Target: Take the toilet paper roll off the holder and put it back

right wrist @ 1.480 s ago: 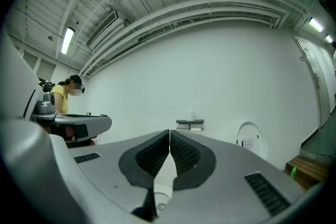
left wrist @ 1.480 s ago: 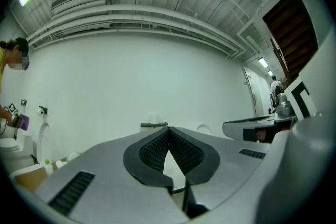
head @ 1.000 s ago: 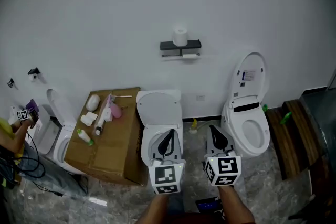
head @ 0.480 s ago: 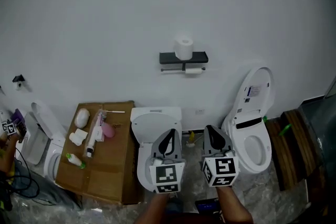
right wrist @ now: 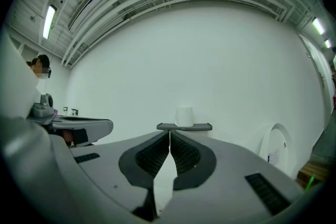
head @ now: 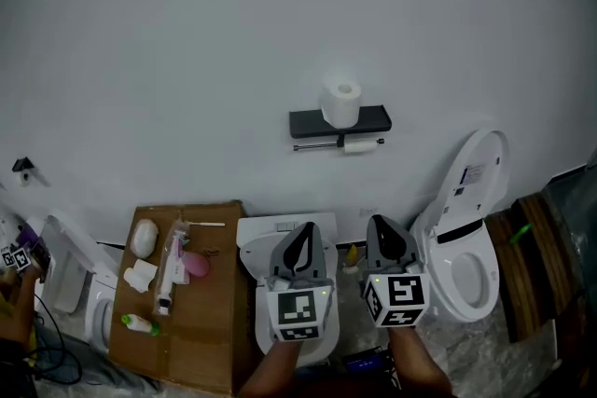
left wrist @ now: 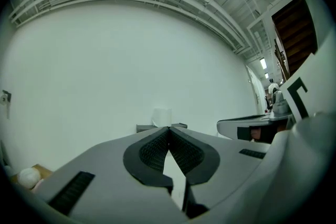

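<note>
On the holder [head: 340, 121], the roll [head: 340, 102] is sitting upright; left tongs [head: 302, 233] and right tongs [head: 378, 224] are hovering pinched together, empty.

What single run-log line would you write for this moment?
stage: before pickup | left gripper: shut, empty | right gripper: shut, empty | toilet paper roll: upright on holder shelf, untouched

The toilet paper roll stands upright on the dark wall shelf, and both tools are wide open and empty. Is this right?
Not quite: both tools are shut, not open. The left gripper view shows the left tool with its jaws together, and the right gripper view shows the same for the right tool, with nothing between them. The toilet paper roll does stand upright on the dark wall shelf.
</note>
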The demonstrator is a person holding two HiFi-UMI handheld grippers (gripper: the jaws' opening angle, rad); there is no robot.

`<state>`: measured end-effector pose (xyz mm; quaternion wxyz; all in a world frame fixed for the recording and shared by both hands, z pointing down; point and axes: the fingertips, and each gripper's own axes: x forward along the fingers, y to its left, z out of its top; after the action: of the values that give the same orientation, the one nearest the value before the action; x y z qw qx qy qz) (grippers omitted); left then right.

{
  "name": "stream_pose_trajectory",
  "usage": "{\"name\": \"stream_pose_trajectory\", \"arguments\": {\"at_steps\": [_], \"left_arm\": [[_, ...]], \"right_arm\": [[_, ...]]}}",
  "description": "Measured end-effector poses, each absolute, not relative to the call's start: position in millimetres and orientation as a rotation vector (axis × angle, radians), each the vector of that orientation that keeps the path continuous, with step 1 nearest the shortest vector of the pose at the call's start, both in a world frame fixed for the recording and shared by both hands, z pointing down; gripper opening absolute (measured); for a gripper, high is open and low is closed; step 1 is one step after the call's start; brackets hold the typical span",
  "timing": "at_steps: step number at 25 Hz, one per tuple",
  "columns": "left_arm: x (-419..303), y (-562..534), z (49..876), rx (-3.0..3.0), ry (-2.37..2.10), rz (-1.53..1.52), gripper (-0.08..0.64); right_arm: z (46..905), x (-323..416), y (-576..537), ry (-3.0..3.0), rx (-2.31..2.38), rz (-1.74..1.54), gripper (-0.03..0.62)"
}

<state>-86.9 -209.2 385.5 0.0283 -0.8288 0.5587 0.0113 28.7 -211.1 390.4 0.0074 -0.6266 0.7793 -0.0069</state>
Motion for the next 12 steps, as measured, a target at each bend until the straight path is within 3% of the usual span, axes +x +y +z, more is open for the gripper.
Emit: {"name": "stream_pose_trajectory", "arguments": {"at_steps": [12], "left_arm": [[-50.7,-340.2,375.3,-2.528,1.738,0.069,0.011]], "right_arm": [[377.5,63.2,-341.0,2.444,-1.928,0.019,0.02]]}}
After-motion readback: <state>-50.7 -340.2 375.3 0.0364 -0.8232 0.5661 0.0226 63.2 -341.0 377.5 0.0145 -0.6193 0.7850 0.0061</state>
